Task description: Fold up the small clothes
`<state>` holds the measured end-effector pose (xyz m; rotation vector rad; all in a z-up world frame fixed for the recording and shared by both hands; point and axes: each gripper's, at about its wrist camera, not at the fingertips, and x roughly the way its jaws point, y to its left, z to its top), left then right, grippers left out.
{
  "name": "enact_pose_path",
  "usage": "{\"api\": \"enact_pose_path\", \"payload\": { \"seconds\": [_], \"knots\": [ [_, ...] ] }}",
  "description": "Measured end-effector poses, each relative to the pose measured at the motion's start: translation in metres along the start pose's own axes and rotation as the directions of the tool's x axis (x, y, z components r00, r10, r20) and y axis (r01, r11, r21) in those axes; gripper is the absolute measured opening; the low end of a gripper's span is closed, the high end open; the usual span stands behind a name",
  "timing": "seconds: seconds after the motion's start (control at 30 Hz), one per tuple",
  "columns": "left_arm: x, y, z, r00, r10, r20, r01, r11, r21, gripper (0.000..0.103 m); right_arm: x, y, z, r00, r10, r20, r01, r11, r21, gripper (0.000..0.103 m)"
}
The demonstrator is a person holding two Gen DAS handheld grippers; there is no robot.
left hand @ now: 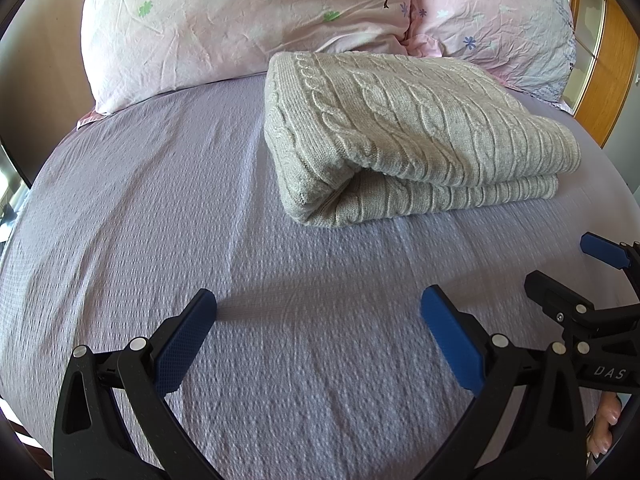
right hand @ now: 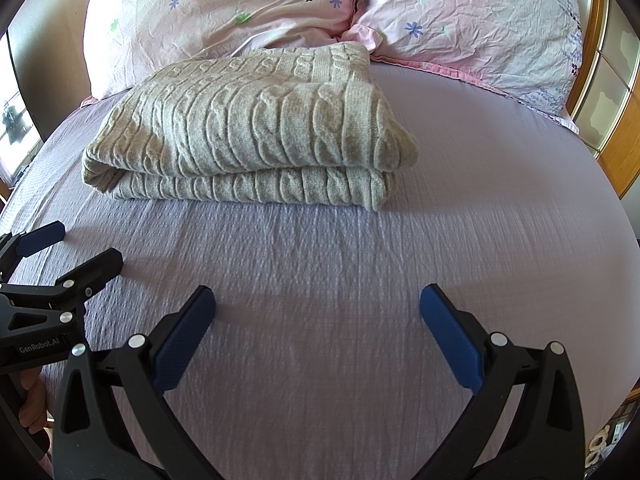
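Note:
A beige cable-knit sweater (left hand: 400,128) lies folded in a thick stack on the lilac bedsheet (left hand: 160,200), just in front of the pillows. It also shows in the right wrist view (right hand: 248,128). My left gripper (left hand: 318,308) is open and empty, hovering above the sheet well short of the sweater. My right gripper (right hand: 318,308) is open and empty too, over bare sheet in front of the sweater. The right gripper's fingers (left hand: 600,246) show at the right edge of the left wrist view. The left gripper's fingers (right hand: 42,238) show at the left edge of the right wrist view.
Two pink flowered pillows (left hand: 224,28) (right hand: 480,24) lean at the head of the bed behind the sweater. A wooden frame (right hand: 616,136) stands to the right of the bed. The bed's edge curves away on the left.

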<state>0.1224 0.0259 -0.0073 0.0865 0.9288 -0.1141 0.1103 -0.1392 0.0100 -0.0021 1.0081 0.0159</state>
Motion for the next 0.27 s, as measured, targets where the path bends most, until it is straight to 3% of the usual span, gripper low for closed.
{"api": "enact_pose_path", "payload": {
  "seconds": [0.27],
  "knots": [
    [0.0001,-0.0001,0.0,1.0,0.0,0.0,0.0,1.0,-0.001,0.102,0.0003,0.0002,0.0002,1.0,0.0,0.0,0.0,1.0,0.001,0.101]
  ]
}}
